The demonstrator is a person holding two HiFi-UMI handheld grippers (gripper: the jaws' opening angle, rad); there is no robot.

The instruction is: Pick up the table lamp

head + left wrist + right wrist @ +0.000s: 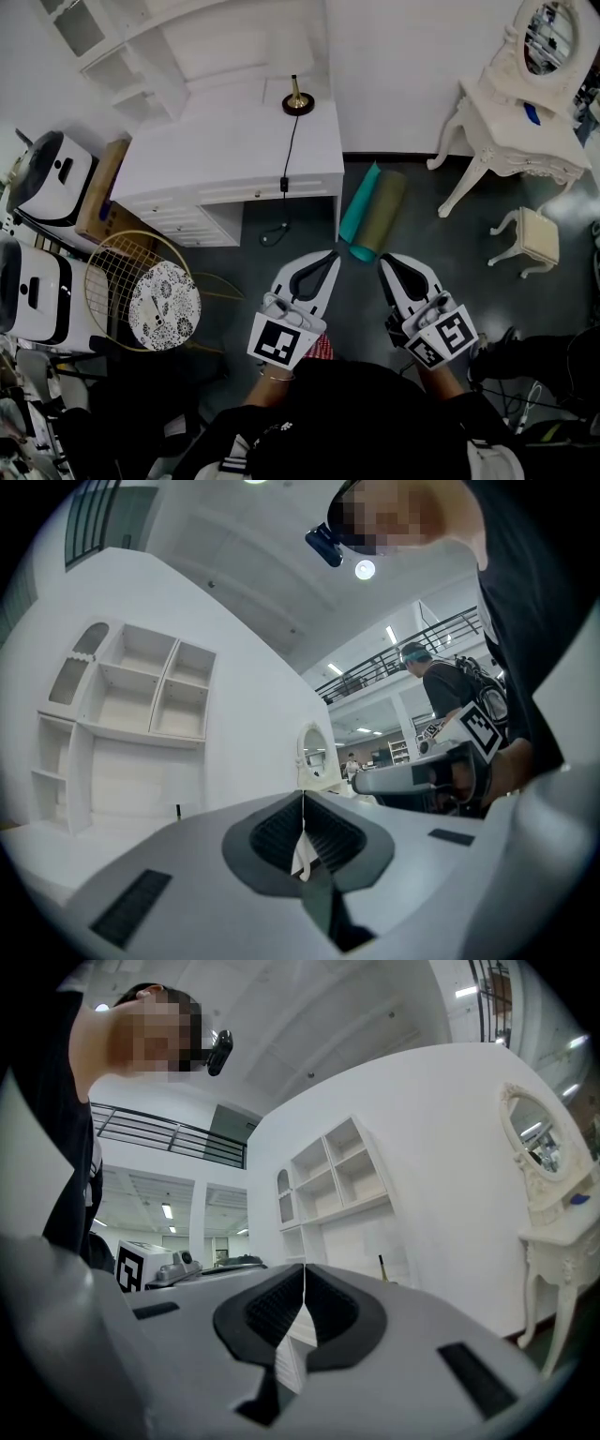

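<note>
The table lamp (298, 100), a black round base with a short gold stem, stands at the back right corner of the white desk (216, 159). Its black cord (286, 159) runs across the desktop and hangs over the front edge to the floor. My left gripper (330, 255) and right gripper (386, 262) are held side by side over the dark floor, well short of the desk, both shut with nothing in them. In the left gripper view the jaws (303, 799) meet, and the lamp stem (178, 811) is tiny and far off. The right gripper (305, 1269) is likewise closed, with the lamp stem (382, 1267) beyond it.
A teal roll (360, 214) and an olive roll (382, 208) lie on the floor right of the desk. A white vanity table (525, 136) and stool (531, 237) stand at the right. A gold wire chair (150, 291) and white appliances (47, 173) crowd the left.
</note>
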